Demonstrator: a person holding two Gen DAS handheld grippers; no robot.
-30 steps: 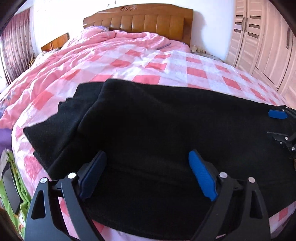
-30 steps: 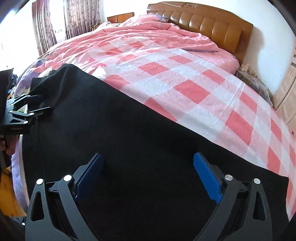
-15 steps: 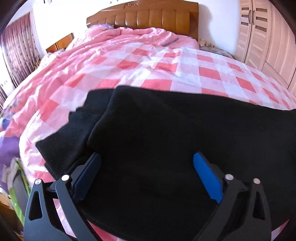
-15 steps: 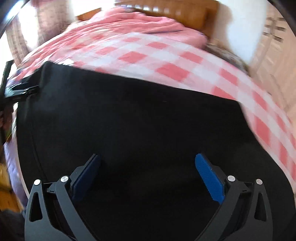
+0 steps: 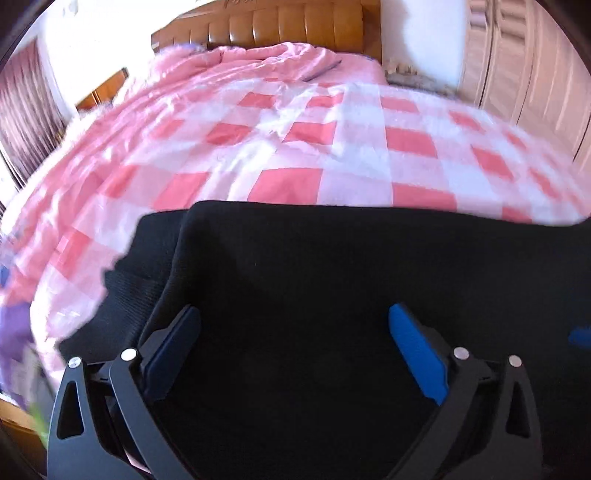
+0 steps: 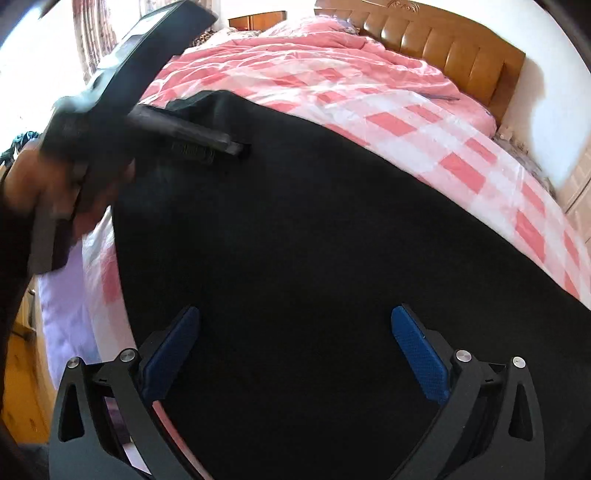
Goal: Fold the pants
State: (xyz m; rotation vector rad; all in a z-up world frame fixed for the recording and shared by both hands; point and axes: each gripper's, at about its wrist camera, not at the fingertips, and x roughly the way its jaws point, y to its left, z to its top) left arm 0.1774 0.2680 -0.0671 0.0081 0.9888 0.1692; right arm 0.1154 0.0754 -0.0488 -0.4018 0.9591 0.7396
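Observation:
Black pants (image 5: 332, 258) lie flat across the near edge of a bed with a pink checked cover (image 5: 332, 129). A second layer sticks out at their left end. My left gripper (image 5: 293, 310) hovers over that left part, its jaws opening wide with only flat cloth below them and nothing pinched. My right gripper (image 6: 294, 310) stands open above the middle of the pants (image 6: 295, 221), gripping nothing. In the right wrist view a hand (image 6: 55, 184) holds the left gripper close by at the upper left, one finger (image 6: 207, 138) reaching over the pants' far left corner.
A wooden headboard (image 5: 295, 26) stands at the far end of the bed, a pale wardrobe (image 5: 517, 55) to the right, a curtain (image 5: 22, 110) to the left. The bed's near left corner (image 6: 66, 295) drops to a wooden floor (image 6: 22, 369).
The right gripper has swung left along the pants and now sits close to the left one. The left gripper has shifted along the pants' left end, and its jaws stand a little wider.

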